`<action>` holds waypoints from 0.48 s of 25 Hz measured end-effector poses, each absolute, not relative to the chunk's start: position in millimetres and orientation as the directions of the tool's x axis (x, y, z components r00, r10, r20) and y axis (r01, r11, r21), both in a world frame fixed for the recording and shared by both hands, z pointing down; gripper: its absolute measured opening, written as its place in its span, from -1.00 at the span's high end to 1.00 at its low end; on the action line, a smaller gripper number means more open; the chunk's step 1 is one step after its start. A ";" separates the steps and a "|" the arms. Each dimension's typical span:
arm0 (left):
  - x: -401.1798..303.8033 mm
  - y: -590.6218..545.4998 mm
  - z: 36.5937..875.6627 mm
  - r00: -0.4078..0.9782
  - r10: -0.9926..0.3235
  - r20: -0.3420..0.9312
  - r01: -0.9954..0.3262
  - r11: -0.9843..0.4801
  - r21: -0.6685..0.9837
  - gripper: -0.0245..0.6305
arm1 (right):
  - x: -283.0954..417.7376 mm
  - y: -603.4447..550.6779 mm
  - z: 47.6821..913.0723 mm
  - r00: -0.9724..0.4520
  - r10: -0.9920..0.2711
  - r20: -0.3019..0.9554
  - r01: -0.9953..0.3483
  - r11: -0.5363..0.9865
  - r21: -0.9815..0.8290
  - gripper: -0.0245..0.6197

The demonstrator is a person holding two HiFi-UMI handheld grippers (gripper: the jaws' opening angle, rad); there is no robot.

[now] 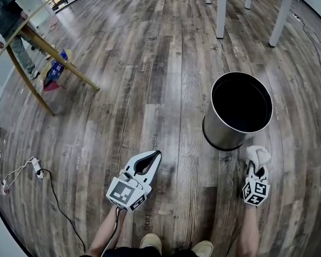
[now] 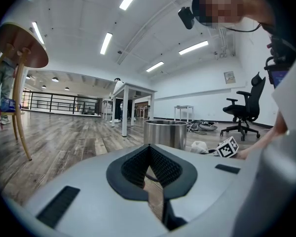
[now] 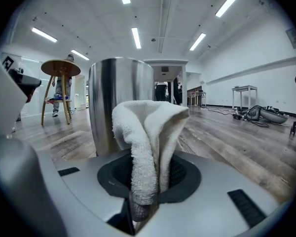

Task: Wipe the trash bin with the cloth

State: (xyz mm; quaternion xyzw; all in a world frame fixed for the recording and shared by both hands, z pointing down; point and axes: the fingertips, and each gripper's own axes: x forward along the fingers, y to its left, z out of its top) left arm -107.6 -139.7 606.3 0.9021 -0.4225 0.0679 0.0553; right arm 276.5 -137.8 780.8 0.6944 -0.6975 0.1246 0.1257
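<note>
**Materials and forms.** The cylindrical brushed-steel trash bin (image 1: pixel 218 135) stands upright on the grey-brown wood-plank floor (image 1: pixel 150 63). Its mouth is open and its inside is black. In the right gripper view the bin wall (image 3: pixel 111 98) is smooth and carries vertical reflections. The white terry cloth (image 1: pixel 258 155) is thick, looped in texture and bunched into a folded hump.

**Right gripper.** The right gripper (image 1: pixel 256 169) has grey shells and black ribbed pads. In its own view the right gripper (image 3: pixel 147 184) is pressed onto the lower end of the cloth (image 3: pixel 148 132), and the rest of the fabric stands up above the jaws.

**Left gripper.** The left gripper (image 1: pixel 148 162) is the same make. In its own view the left gripper (image 2: pixel 149 168) has its pad tips together, and only floor shows through the gap behind them.

**Position of the task items.**
- The bin lies just ahead of the right gripper.
- The cloth is low, beside the near part of the bin's base. Whether the two touch cannot be determined.
- The left gripper is well apart from the bin, to its left. From there the bin (image 2: pixel 165 133) shows ahead, with the cloth (image 2: pixel 199 146) at its right.

**Surroundings.**
- A light wooden stool with splayed legs (image 1: pixel 45 50) is at far left.
- White table legs (image 1: pixel 221 9) are beyond the bin.
</note>
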 end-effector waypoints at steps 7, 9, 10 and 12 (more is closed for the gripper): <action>-100.5 -138.0 606.0 0.643 -0.747 0.166 -0.762 -0.646 0.045 0.93 | 252.2 -109.5 713.7 -0.063 -0.967 0.248 -0.998 0.067 0.006 0.66; -97.0 -138.2 606.0 0.650 -0.742 0.166 -0.756 -0.652 0.045 0.93 | 231.3 -106.8 694.2 -0.114 -0.968 0.224 -0.993 0.118 0.003 0.66; -95.5 -138.3 605.4 0.650 -0.742 0.165 -0.756 -0.653 0.045 0.93 | 219.4 -105.9 686.2 -0.143 -0.966 0.216 -0.989 0.146 0.000 0.66; -91.6 -137.5 604.0 0.654 -0.739 0.162 -0.753 -0.656 0.049 0.93 | 192.8 -103.8 672.9 -0.205 -0.957 0.205 -0.978 0.208 -0.008 0.66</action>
